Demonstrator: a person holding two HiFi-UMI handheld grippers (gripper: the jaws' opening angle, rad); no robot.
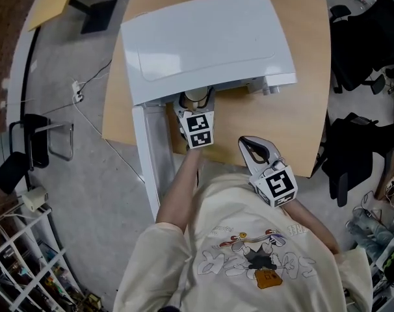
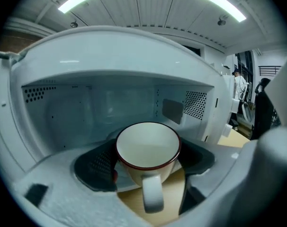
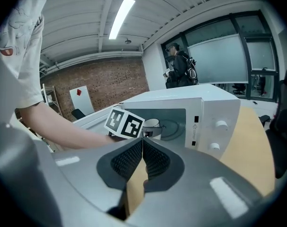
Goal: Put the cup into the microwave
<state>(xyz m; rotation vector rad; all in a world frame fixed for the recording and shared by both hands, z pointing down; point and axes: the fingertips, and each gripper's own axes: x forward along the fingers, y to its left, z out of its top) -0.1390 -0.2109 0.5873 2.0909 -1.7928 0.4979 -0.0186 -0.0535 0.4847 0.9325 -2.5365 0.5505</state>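
A cream cup (image 2: 148,148) with a dark red rim sits between the jaws of my left gripper (image 2: 148,162), handle towards the camera. The dark pads (image 2: 94,167) press on its sides. It hangs just in front of the open white microwave (image 2: 110,103), whose cavity fills the left gripper view. From the head view the cup (image 1: 196,97) and left gripper (image 1: 196,104) are at the microwave (image 1: 210,44) mouth. My right gripper (image 1: 253,148) hangs back to the right, jaws shut with nothing between them (image 3: 142,150). The right gripper view shows the cup (image 3: 152,125) at the opening.
The microwave door (image 1: 148,155) stands swung open towards me on the left. The microwave rests on a wooden table (image 1: 294,122). Black chairs (image 1: 359,38) stand at the right and a wire rack (image 1: 21,265) at the lower left. A person (image 3: 179,65) stands far behind.
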